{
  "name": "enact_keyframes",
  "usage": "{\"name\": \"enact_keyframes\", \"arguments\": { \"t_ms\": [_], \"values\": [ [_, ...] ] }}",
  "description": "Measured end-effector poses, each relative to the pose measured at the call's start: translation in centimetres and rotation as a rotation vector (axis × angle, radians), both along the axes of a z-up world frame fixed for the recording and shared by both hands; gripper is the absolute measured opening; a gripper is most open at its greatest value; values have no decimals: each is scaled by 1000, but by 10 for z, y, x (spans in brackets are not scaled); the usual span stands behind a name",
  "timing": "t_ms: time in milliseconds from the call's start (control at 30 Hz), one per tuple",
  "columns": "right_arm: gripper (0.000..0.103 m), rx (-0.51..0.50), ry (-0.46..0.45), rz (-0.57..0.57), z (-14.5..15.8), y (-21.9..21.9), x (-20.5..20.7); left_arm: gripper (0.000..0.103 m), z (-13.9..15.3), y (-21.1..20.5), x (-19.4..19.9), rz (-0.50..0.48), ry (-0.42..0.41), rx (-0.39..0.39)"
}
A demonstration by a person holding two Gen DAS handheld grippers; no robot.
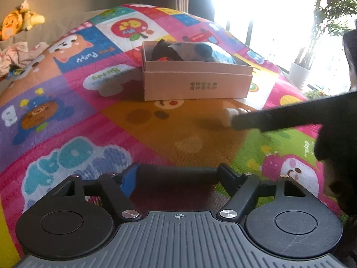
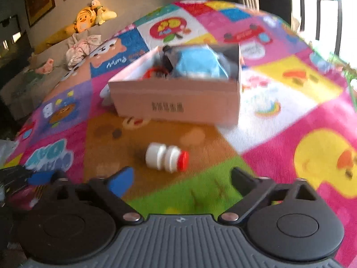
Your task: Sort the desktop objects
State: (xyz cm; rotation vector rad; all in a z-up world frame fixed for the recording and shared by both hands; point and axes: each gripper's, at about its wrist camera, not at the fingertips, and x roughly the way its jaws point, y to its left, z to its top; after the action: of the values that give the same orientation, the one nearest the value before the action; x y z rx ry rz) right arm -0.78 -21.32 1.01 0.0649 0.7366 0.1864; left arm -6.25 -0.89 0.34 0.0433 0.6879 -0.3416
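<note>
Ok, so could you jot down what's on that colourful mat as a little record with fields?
surface: cartoon play mat
container: open pinkish cardboard box, standing on the mat
box contents: blue soft item plus dark and red things, too blurred to name
loose item: small white bottle with red cap, lying on its side in front of the box
right gripper: open, just short of the bottle
left gripper: closed on a dark bar-shaped object

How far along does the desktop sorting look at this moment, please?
Done: the pink box already holds a blue item and some dark items. In hand: nothing; the right gripper is open just short of the white bottle. Left: that bottle, lying on the play mat.
</note>
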Motion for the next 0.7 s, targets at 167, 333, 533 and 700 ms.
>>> {"name": "enact_keyframes", "arguments": {
  "t_ms": [167,333,533,700],
  "values": [
    [58,-7,21,17,3,18,18,81,0,0,0,3,3,-2],
    [47,-24,55,13,1,22,25,80,3,-1,0,0,-2,10],
    [46,-9,-121,77,74,2,1,80,64,3,15,-19,-169,-17],
    [47,45,-403,29,172,-37,-22,81,126,-15,41,-54,-399,13]
  ]
}}
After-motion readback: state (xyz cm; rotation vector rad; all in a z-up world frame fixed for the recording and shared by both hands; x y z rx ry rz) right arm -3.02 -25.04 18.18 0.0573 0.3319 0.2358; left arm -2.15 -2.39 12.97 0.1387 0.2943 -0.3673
